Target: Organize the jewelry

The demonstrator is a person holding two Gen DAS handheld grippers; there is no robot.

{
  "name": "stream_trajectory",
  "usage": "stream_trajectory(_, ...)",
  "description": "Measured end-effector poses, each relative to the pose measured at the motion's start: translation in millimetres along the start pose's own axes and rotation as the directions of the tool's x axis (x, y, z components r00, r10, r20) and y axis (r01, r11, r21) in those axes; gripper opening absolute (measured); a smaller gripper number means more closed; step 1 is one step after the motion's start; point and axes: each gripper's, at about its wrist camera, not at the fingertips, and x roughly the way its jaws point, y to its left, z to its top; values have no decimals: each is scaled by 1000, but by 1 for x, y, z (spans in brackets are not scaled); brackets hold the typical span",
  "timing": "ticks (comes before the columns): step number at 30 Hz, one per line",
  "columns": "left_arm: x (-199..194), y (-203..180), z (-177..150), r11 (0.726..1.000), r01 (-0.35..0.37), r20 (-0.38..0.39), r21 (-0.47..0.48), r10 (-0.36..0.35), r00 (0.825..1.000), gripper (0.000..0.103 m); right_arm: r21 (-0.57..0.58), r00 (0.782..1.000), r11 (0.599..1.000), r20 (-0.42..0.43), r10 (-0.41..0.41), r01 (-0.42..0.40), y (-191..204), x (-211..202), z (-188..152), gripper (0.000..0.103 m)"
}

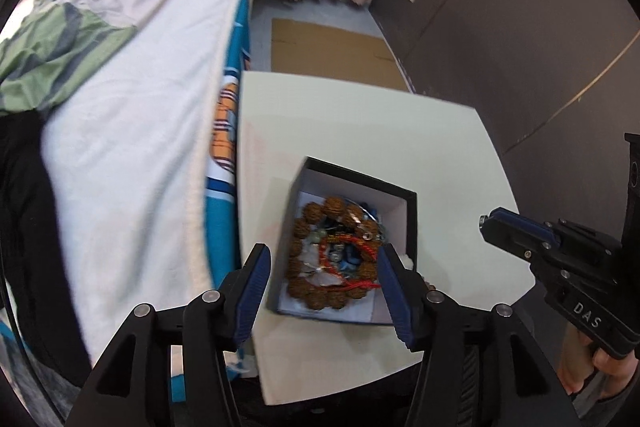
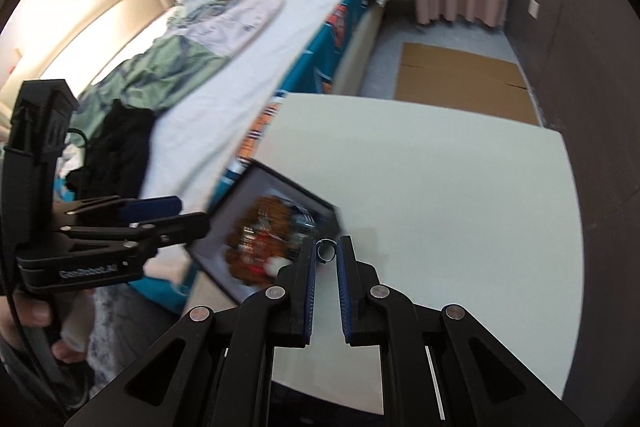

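I see the small silver metal ring (image 2: 327, 251) pinched at the tips of my closed right gripper (image 2: 327, 255), just right of the black open jewelry box (image 1: 408, 203) on the white table (image 1: 360, 123); my left gripper (image 1: 323, 259) hangs open above its brown bead bracelet (image 1: 320, 297).

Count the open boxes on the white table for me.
1. The black box sits on the white table near the bed-side edge, holding tangled jewelry. The table's near edge is partly hidden behind the grippers.
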Motion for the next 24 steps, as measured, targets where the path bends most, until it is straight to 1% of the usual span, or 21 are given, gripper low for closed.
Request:
stream_trajectory(3,-16,12,-2,1000,5,32,-23,-5,999,57,-4,998,998,25,58,-57,19,-3,7,12)
stream_trajectory(4,-21,16,-3,1000,8,44,-28,-7,999,58,-10,996,997,46,79,-79,27,-5,11,12)
stream_trajectory(5,-25,19,-5,999,8,56,-33,-7,998,58,-15,994,996,65,91,-90,32,-7,12,15)
stream_trajectory(6,-30,23,-5,999,5,72,-41,-2,997,60,-14,992,995,73,98,-98,36,-7,14,24)
stream_trajectory(7,-35,27,-5,999,5,85,-49,-1,996,61,-2,992,995,71,100,-100,38,-7,16,54)
stream_trajectory(8,-41,29,-6,998,10,96,-54,-5,995,64,19,993,996,74,87,-88,39,-7,16,73)
stream_trajectory(10,-50,32,-9,999,16,116,-50,-10,993,69,43,992,996,109,68,-73,40,-14,12,74)
stream_trajectory(12,-59,31,-12,999,10,138,-30,-6,990,76,47,992,997,107,60,-66,40,-19,7,74)
stream_trajectory(14,-67,29,-16,1000,11,153,-12,-9,988,79,55,992,998,118,32,-39,40,-27,1,74)
stream_trajectory(17,-77,21,-24,1000,16,181,11,-18,983,82,77,987,997,158,6,-18,37,-43,-12,74)
stream_trajectory(22,-92,-1,-39,998,-3,236,70,-14,972,87,109,980,994,196,-41,20,32,-70,-41,75)
stream_trajectory(24,-98,-12,-44,993,-29,258,112,-1,966,90,112,975,993,213,-59,36,29,-81,-52,75)
